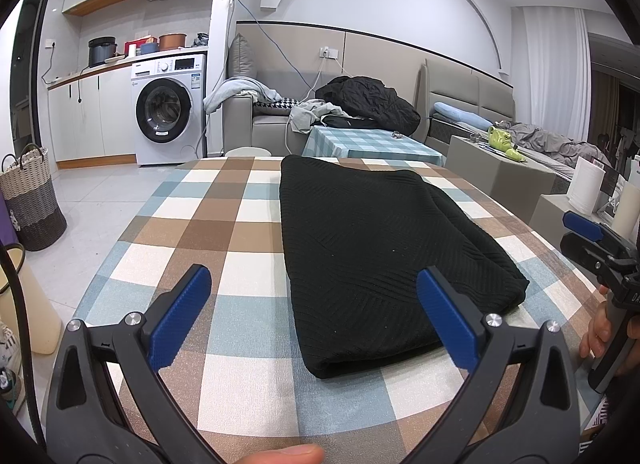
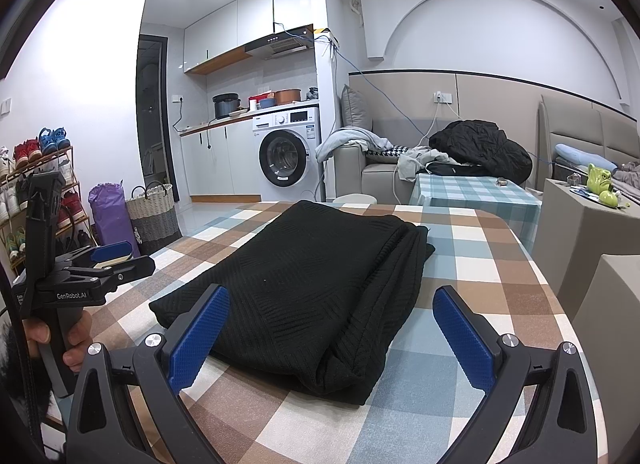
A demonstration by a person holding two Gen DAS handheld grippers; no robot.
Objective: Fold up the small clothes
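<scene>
A black knit garment (image 1: pixel 376 248) lies folded into a long rectangle on the checked tablecloth (image 1: pixel 224 224); it also shows in the right wrist view (image 2: pixel 312 288). My left gripper (image 1: pixel 316 312) is open and empty, held above the near end of the garment, its left finger over bare cloth. My right gripper (image 2: pixel 332 328) is open and empty, above the near corner of the garment. Each gripper shows in the other's view: the right one (image 1: pixel 600 240) at the right edge, the left one (image 2: pixel 100 264) at the left.
A second table with a blue checked cloth (image 1: pixel 368 144) stands beyond the far edge. A grey sofa with a black jacket (image 1: pixel 368 100), a washing machine (image 1: pixel 168 112), a woven basket (image 1: pixel 32 200), grey boxes (image 1: pixel 500 168) and a paper roll (image 1: pixel 586 184) surround the table.
</scene>
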